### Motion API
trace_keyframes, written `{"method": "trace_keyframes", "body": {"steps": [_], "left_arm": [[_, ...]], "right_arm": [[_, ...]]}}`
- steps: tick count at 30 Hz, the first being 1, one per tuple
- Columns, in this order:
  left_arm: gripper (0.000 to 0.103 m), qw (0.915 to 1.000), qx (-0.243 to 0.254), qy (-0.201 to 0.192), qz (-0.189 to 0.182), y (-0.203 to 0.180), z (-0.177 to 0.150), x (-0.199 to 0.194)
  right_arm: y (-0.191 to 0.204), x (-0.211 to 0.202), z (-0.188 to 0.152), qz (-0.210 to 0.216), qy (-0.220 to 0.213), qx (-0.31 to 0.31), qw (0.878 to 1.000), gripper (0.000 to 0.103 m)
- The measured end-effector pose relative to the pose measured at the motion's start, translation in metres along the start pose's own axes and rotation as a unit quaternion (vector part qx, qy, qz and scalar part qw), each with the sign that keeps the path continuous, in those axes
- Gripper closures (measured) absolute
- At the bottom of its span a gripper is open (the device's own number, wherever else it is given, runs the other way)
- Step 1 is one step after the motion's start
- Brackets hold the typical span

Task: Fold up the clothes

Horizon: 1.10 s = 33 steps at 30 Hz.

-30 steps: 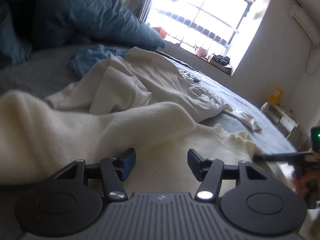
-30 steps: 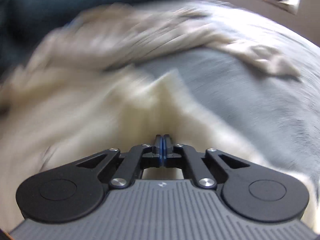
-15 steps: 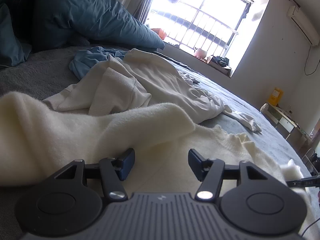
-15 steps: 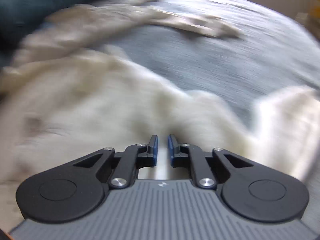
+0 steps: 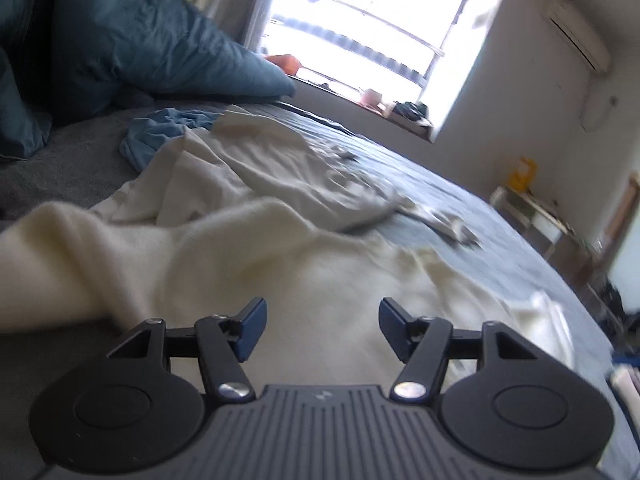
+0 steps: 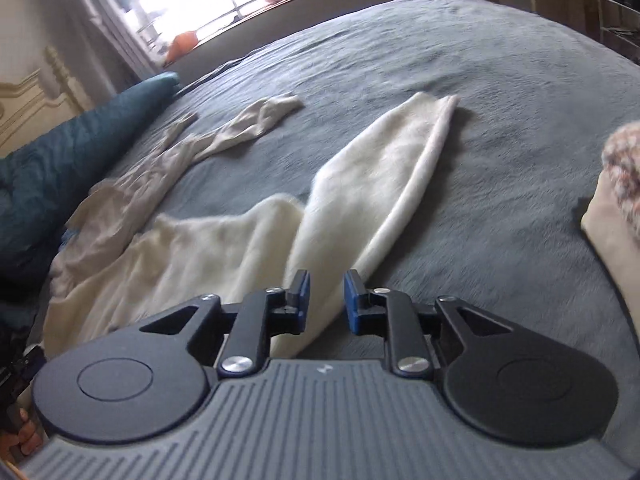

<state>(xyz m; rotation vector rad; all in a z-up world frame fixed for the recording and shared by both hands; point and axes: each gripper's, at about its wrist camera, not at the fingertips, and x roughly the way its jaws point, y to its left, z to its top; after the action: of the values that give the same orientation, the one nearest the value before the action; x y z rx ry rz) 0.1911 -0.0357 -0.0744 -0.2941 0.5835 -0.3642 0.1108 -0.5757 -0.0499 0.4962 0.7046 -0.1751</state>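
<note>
A cream sweater (image 5: 240,264) lies spread on the grey bed (image 5: 460,208). My left gripper (image 5: 321,308) hovers just above its body, jaws opening, with nothing between the pads. In the right wrist view one cream sleeve (image 6: 384,168) stretches straight out over the blanket, away from the sweater's body (image 6: 208,248). My right gripper (image 6: 327,280) sits over the near end of that sleeve, jaws opening; the pads stand apart and do not press on the cloth.
A crumpled beige garment (image 5: 248,168) (image 6: 160,160) and a blue one (image 5: 168,124) lie beyond the sweater. Teal pillows (image 5: 140,52) (image 6: 60,152) line the head end. A person's bare limb (image 6: 612,224) rests at the right edge. Low furniture (image 5: 540,216) stands past the bed.
My right gripper swung fast across the bed and went from shut to open, leaving the sleeve stretched out on the blanket. My left gripper lifted slightly and its jaws widened.
</note>
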Motion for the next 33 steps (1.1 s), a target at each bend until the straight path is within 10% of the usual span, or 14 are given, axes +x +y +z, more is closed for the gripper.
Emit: {"method": "trace_keyframes", "body": {"steps": [8,16,22,26,28,29,33], "left_arm": [[0.038,0.9873,-0.026,-0.125,0.095,0.046,-0.044,-0.087],[0.038,0.9654,-0.169,-0.133,0.148,0.164,-0.034,-0.123],[0.038,0.9522,-0.222,-0.132,0.163,0.227,-0.037,-0.144],[0.038,0.9538,-0.228,-0.127,0.15,0.242,-0.036,-0.141],[0.038,0.9553,-0.224,-0.126,0.145,0.244,-0.034,-0.138],[0.038,0.9552,-0.225,-0.126,0.146,0.246,-0.034,-0.137],[0.038,0.9545,-0.228,-0.129,0.143,0.247,-0.034,-0.137]], "right_arm": [[0.189,0.014,-0.041,0.139,0.052,-0.16,0.976,0.078],[0.425,0.072,-0.125,0.264,0.072,-0.396,0.876,0.067],[0.522,0.131,-0.174,0.246,0.031,-0.535,0.808,0.058],[0.555,0.175,-0.188,0.186,0.033,-0.583,0.79,0.055],[0.562,0.188,-0.191,0.165,0.039,-0.591,0.789,0.064],[0.563,0.19,-0.191,0.155,0.038,-0.589,0.792,0.09],[0.543,0.159,-0.19,0.185,0.013,-0.566,0.803,0.093]]}}
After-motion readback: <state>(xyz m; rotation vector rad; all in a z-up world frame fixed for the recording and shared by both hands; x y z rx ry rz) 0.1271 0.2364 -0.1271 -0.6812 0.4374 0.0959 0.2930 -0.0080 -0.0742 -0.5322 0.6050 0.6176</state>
